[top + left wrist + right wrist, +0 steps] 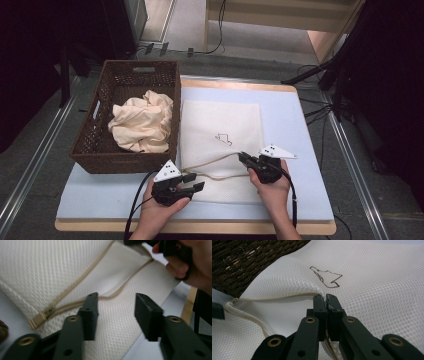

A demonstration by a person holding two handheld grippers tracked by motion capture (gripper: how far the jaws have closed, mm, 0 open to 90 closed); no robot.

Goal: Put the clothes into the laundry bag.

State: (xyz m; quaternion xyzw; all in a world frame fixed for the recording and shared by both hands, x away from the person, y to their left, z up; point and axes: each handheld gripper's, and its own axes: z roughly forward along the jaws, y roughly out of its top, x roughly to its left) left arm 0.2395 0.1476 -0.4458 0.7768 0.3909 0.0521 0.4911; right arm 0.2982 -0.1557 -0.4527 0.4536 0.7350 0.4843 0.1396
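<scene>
A white mesh bag (220, 125) lies flat on the pale blue mat, its beige zipper line parted into a long slit. My right gripper (243, 157) is shut on the slit's upper edge (324, 297), just below a small dark outline mark (327, 277), and lifts the mesh a little. My left gripper (196, 181) is open over the bag's near left part. In the left gripper view its jaws (116, 300) stand apart above the zipper line, gripping nothing. The zipper pull (40, 318) sits at the bag's corner, left of them.
A brown wicker basket (95, 150) holding a crumpled cream cloth (142, 122) stands against the bag's left side. The mat (300, 150) rests on a wooden board. Metal floor rails run along both sides, and cables lie beyond the far edge.
</scene>
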